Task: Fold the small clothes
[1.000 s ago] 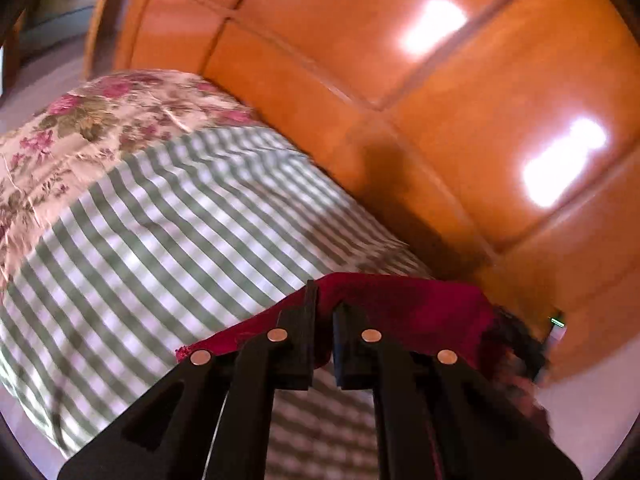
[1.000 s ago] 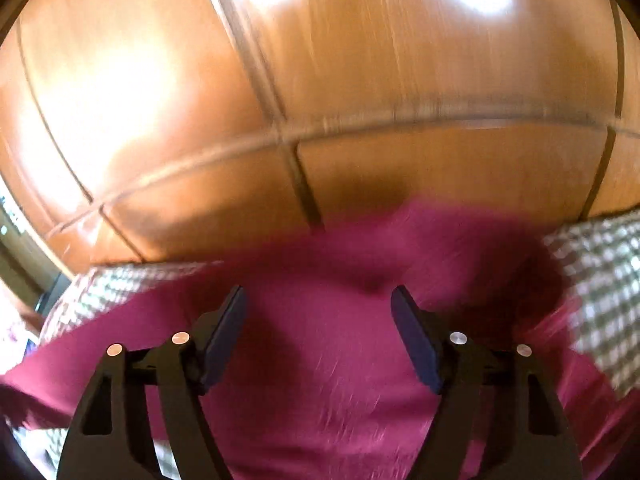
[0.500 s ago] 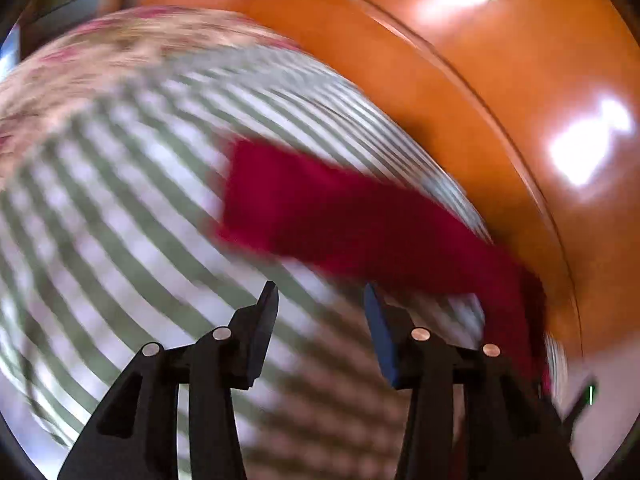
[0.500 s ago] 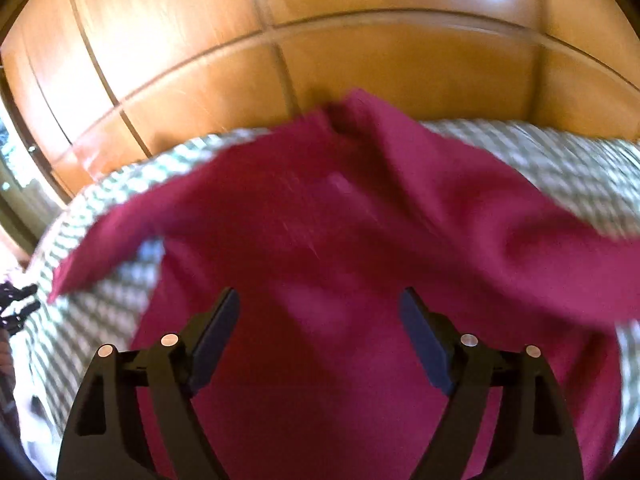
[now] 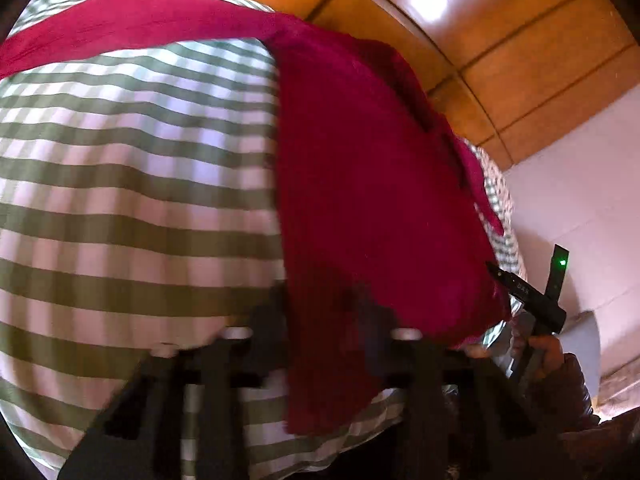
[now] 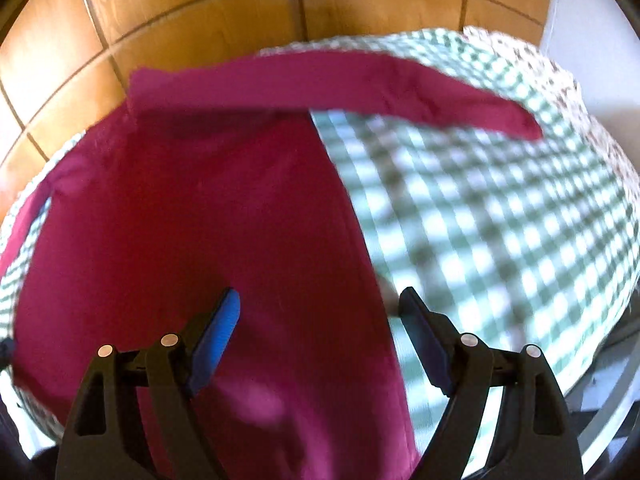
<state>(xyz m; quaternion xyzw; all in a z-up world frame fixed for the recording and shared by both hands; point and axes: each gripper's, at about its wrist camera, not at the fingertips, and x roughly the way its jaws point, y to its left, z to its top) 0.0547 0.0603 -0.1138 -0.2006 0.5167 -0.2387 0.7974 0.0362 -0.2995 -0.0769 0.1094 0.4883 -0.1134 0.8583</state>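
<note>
A dark red long-sleeved top (image 5: 372,184) lies spread on a green-and-white checked cloth (image 5: 132,184). One sleeve (image 5: 120,28) stretches out to the far left. My left gripper (image 5: 324,320) is blurred low over the top's near hem, and its jaws are closing with the hem's left edge between them. In the right wrist view the top (image 6: 192,216) fills the left half, with its sleeve (image 6: 400,92) running off to the right. My right gripper (image 6: 320,316) hangs open above the top's right edge, its blue pads (image 6: 220,332) gripping nothing.
Glossy wooden panels (image 6: 200,20) rise behind the checked cloth (image 6: 500,208). A floral cover (image 6: 568,80) shows at the far right edge. A white wall (image 5: 580,184) and a hand (image 5: 548,356) on the other gripper sit right of the cloth.
The left gripper let go of the red top, opened and swung down to its near hem. The top went from bunched and lifted to lying flat. The right gripper drew back, still open.
</note>
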